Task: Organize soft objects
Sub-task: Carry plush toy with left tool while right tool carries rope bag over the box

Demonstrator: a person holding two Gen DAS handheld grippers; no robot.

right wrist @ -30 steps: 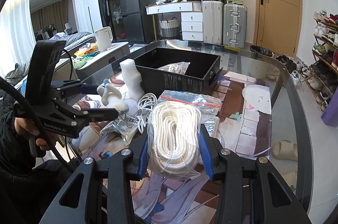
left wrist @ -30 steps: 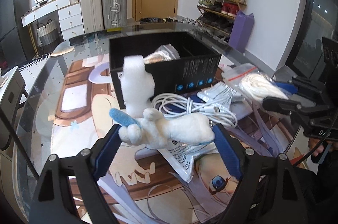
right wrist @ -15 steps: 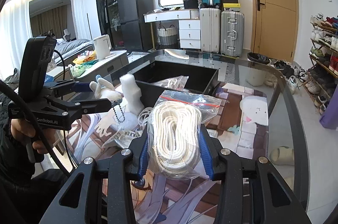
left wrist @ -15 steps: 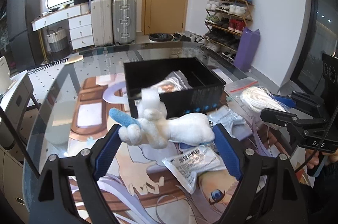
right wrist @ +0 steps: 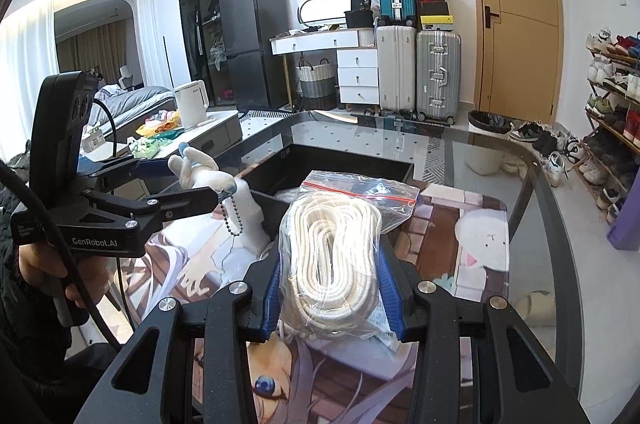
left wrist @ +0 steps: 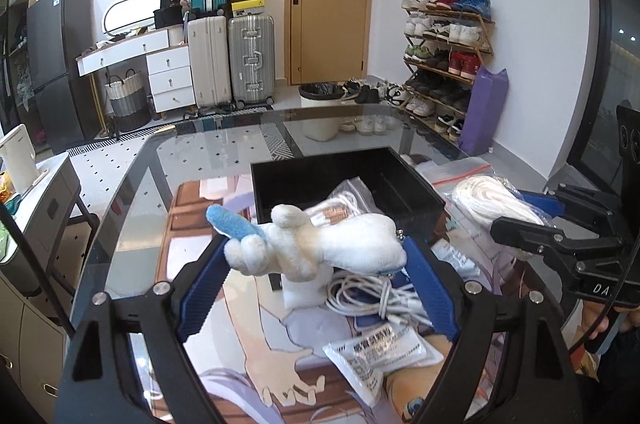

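Note:
My left gripper (left wrist: 316, 256) is shut on a white plush toy (left wrist: 320, 242) with a blue tip and a bead chain, held in the air in front of the black box (left wrist: 400, 180). It also shows in the right wrist view (right wrist: 200, 174). My right gripper (right wrist: 328, 276) is shut on a clear zip bag of white rope (right wrist: 332, 244), also raised near the box (right wrist: 348, 160). The bag shows in the left wrist view (left wrist: 492, 200). A bagged cable (left wrist: 344, 200) lies inside the box.
A white foam block (left wrist: 302, 290), a coil of white cable (left wrist: 368, 294) and a printed white packet (left wrist: 380, 352) lie on the anime-print mat (left wrist: 248, 356) on the glass table (right wrist: 528, 192). Suitcases, drawers and a shoe rack stand beyond.
Both grippers have risen with their loads and come nearer the black box. The plush now hangs above the foam block and cable, level with the box rim.

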